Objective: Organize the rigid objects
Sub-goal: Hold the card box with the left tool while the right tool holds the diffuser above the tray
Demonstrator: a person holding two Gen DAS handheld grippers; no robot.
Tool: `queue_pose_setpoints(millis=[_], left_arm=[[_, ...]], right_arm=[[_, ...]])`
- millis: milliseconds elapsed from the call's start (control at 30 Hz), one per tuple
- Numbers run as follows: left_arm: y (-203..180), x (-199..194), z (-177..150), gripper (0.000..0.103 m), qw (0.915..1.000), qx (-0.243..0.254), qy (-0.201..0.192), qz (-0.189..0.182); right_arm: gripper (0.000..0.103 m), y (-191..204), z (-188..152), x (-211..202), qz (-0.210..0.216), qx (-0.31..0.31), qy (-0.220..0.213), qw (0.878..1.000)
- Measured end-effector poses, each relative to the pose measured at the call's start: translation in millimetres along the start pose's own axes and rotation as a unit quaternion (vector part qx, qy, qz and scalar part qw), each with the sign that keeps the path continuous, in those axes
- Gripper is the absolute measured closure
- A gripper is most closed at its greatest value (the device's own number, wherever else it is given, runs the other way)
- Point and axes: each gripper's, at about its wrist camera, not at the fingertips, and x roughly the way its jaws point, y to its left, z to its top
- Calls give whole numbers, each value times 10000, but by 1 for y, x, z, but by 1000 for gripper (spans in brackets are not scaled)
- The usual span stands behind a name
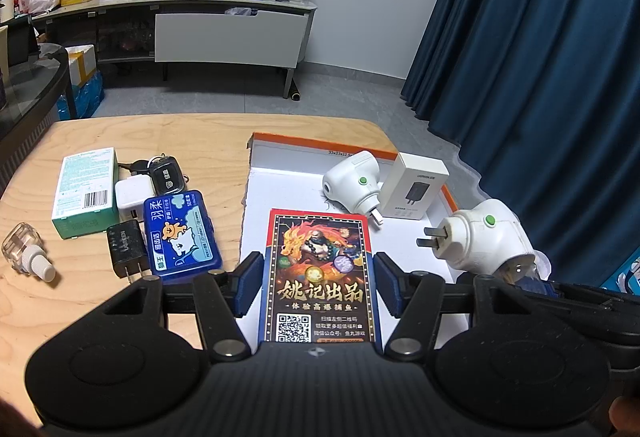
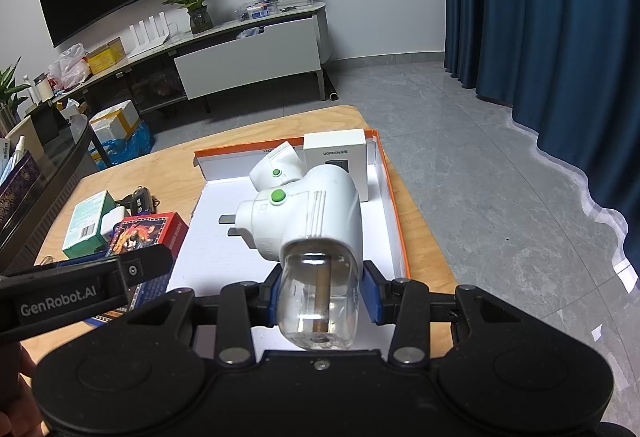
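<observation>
left wrist view shows my left gripper (image 1: 318, 283) straddling the card box (image 1: 318, 277), its blue pads close on either side, but i cannot tell whether they are touching it or just off; the box sits at the near edge of the orange-rimmed tray (image 1: 450, 197), partly over its white floor. right wrist view has my right gripper (image 2: 320, 297) clamped on the clear bottle of the plug-in vaporizer (image 2: 308, 225), which hangs above the tray with its prongs pointing left. a second vaporizer (image 1: 354, 183) and a white charger box (image 1: 414, 185) already sit at the tray's far end. i judge the step in hand is setting both pieces down inside. to do it well i'd lower the vaporizer into the bare floor near the right wall, keeping the prongs clear of the card box, and let go only once the body rests flat, since the rounded bottle looks likely to roll. loose items wait on the wooden table (image 1: 192, 133) to the left.
</observation>
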Motion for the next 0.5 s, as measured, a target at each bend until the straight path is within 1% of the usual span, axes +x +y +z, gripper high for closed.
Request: queue_pose_setpoints(millis=[500], left_arm=[[0, 0, 0, 42, 10000, 4, 6, -1]], right_arm=[[55, 0, 1, 0, -2, -1, 12, 10000]])
